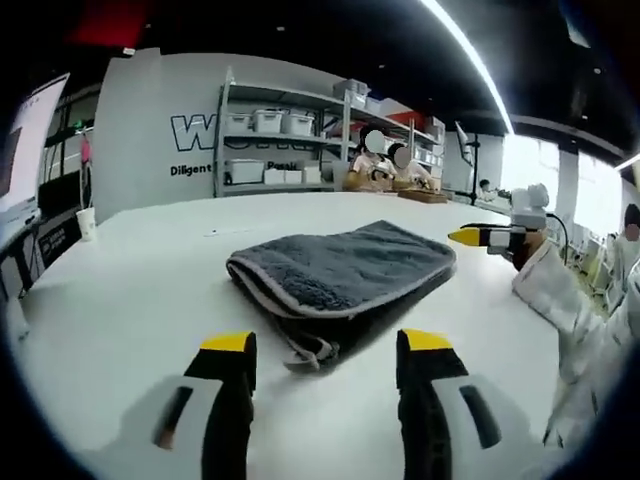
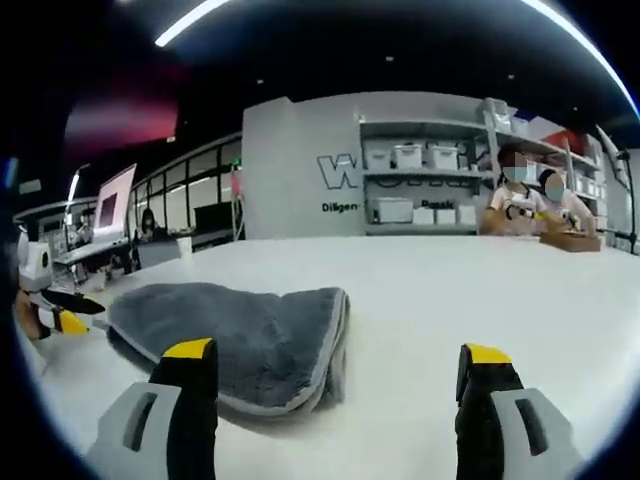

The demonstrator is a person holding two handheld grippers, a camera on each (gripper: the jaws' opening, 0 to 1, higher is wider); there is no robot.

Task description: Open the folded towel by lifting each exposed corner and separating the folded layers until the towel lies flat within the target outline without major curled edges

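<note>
A dark grey folded towel [image 1: 340, 268] lies on the white table [image 1: 140, 290], with a small loop tag at its near corner. My left gripper [image 1: 327, 343] is open, low over the table just short of that corner. In the right gripper view the same towel [image 2: 235, 325] lies left of centre, and my right gripper [image 2: 337, 352] is open with its left jaw over the towel's near edge. The right gripper [image 1: 482, 236] also appears in the left gripper view, beside the towel's right end. The left gripper's yellow tip [image 2: 70, 321] shows at the towel's left end.
A white-sleeved arm [image 1: 560, 300] reaches in from the right. Shelves with white bins [image 1: 290, 140] stand behind the table, and two people sit at its far side [image 2: 535, 200]. A paper cup [image 1: 87, 222] stands at the left edge. A monitor [image 2: 110, 210] sits at the far left.
</note>
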